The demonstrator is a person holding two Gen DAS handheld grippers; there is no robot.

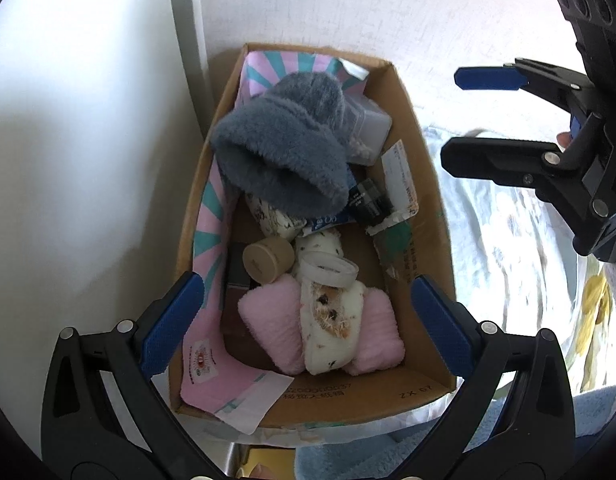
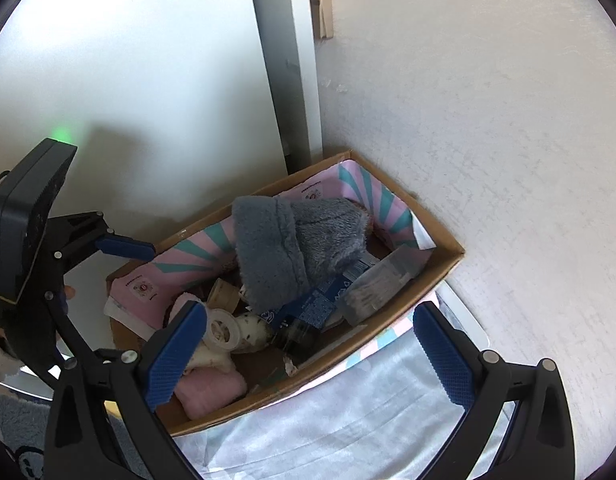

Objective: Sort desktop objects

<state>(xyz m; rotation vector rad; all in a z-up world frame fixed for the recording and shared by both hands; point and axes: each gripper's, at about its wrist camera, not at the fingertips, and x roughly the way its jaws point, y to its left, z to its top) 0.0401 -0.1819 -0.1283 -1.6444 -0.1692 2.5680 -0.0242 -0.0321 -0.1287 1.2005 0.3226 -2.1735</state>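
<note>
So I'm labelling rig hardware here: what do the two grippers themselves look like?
Both match: the left gripper and right gripper have matte black Y-shaped frames with silver rivets, and fingers faced with textured blue pads. A green light glows by the left unit.

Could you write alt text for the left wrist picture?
An open brown cardboard box holds a fluffy grey hat, pink rolled towels and a small tan cylinder. Both the left gripper and right gripper are open and empty.

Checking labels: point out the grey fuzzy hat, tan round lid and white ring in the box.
grey fuzzy hat (image 1: 281,148): left wrist view, on the crown.
tan round lid (image 1: 267,260): left wrist view, on its side wall.
white ring (image 1: 328,274): left wrist view, on its near rim.
</note>
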